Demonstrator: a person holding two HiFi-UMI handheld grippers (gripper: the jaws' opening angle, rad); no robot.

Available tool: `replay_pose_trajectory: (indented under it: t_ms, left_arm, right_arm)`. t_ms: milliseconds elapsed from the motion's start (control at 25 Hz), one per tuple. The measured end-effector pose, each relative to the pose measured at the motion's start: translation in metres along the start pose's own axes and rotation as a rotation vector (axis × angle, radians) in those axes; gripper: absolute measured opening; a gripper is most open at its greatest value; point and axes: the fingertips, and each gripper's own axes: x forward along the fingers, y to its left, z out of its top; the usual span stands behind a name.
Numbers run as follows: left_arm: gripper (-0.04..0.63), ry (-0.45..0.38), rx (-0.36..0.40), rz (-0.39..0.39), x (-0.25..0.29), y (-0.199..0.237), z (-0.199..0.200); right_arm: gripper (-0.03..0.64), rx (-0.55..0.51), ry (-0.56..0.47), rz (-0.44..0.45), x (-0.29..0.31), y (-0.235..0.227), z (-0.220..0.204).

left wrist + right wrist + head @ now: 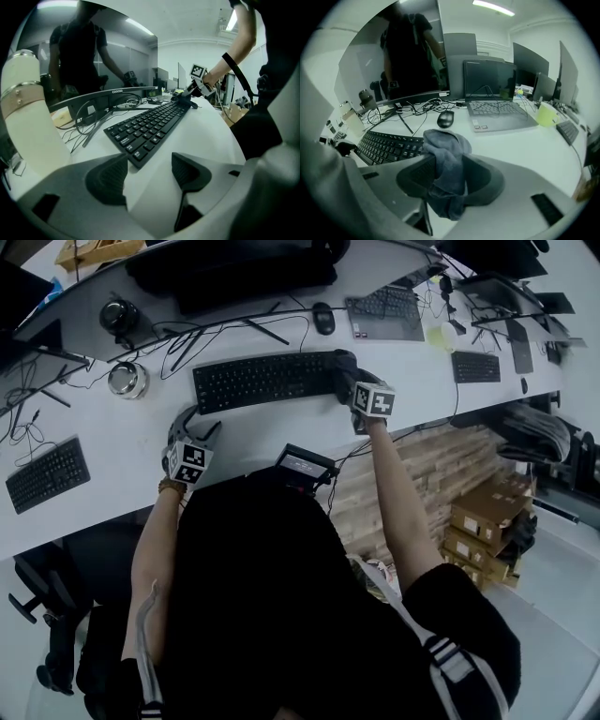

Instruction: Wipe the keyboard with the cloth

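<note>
Right claw (451, 165) stood released, pads apart; cloth (447, 145) slumped loose between them, centre frame, beside the keyboard (389, 146) end on the surface (525, 140). Cloth judged light, soft, limp: best pinched at its bunched middle. Left claw (149, 164) stood released, empty.

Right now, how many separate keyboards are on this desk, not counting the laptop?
3: the middle keyboard with the cloth at its right end, the left keyboard near the desk edge, and the right keyboard. More may be hidden.
</note>
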Motion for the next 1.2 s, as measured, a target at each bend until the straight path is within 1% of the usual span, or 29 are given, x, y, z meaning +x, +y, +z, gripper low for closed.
replay_pose_trajectory:
  t_ms: [40, 120, 200, 280, 400, 480, 600, 720, 880, 1000, 1120, 1200]
  left_arm:
    - [0.288, 0.0, 0.001, -0.003, 0.0, 0.0, 0.0]
    - [0.287, -0.002, 0.003, -0.01, 0.0, -0.001, 0.0]
    - [0.287, -0.002, 0.003, -0.013, 0.001, -0.001, 0.001]
    - [0.287, -0.001, 0.004, -0.015, 0.002, -0.001, -0.001]
    - [0.288, 0.009, 0.003, -0.008, -0.001, 0.003, -0.005]
    - [0.288, 0.007, 0.001, -0.001, -0.002, 0.002, -0.003]
    - [0.288, 0.003, 0.001, -0.003, 0.001, -0.001, 0.001]
    - [0.288, 0.004, 0.0, -0.003, 0.002, 0.001, -0.001]
    - [0.288, 0.006, -0.001, -0.003, 0.001, 0.0, 0.0]
    - [0.288, 0.004, -0.001, -0.002, 0.001, 0.001, 0.0]
    - [0.288, 0.003, -0.001, 0.0, 0.001, 0.001, -0.001]
    - [0.288, 0.003, -0.002, 0.001, 0.002, 0.001, -0.001]
  right_arm:
    - [0.154, -0.029, -0.001, -0.015, 0.003, 0.002, 0.0]
    - [0.14, -0.099, 0.001, -0.038, 0.007, 0.006, 0.001]
    - [0.12, -0.141, 0.006, -0.04, 0.01, 0.009, -0.001]
    - [0.096, -0.12, 0.002, -0.023, 0.013, 0.01, -0.006]
    - [0.086, -0.053, -0.023, 0.015, 0.017, 0.017, -0.011]
    - [0.081, -0.056, -0.034, 0.032, 0.017, 0.02, -0.012]
    - [0.08, -0.095, -0.038, 0.059, 0.014, 0.023, -0.015]
    - [0.08, -0.132, -0.027, 0.106, 0.015, 0.035, -0.018]
    - [0.074, -0.208, 0.004, 0.17, 0.015, 0.052, -0.023]
    - [0.072, -0.241, 0.031, 0.24, 0.015, 0.072, -0.028]
    - [0.063, -0.326, 0.076, 0.311, 0.019, 0.102, -0.041]
    - [0.061, -0.393, 0.095, 0.313, 0.021, 0.111, -0.046]
